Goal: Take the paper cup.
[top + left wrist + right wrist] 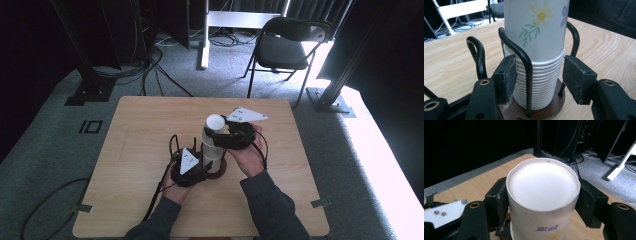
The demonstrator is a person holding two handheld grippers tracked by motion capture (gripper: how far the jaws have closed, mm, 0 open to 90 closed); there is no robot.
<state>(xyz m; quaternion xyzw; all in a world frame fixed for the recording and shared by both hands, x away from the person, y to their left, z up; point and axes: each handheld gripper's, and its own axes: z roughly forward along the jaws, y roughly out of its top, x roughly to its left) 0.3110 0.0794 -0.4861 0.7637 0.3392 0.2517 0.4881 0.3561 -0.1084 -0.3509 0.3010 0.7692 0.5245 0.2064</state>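
A stack of upside-down floral paper cups (539,75) stands in a black wire holder (527,75) on a round brown base (554,107), mid-table (212,155). My left gripper (539,77) reaches in low from the near side (207,167). Its two pads lie against the stacked rims at the bottom. My right gripper (542,202) comes from the right at the top of the stack (216,134). It is shut on the uppermost cup (542,185), whose white bottom faces up (215,121). That cup sits a little above the others.
The wooden table (140,130) has bare room to the left, the right and behind the holder. A black folding chair (285,45) and loose cables (155,70) are on the carpet beyond the far edge. The left gripper's white plate (441,212) lies close below the right one.
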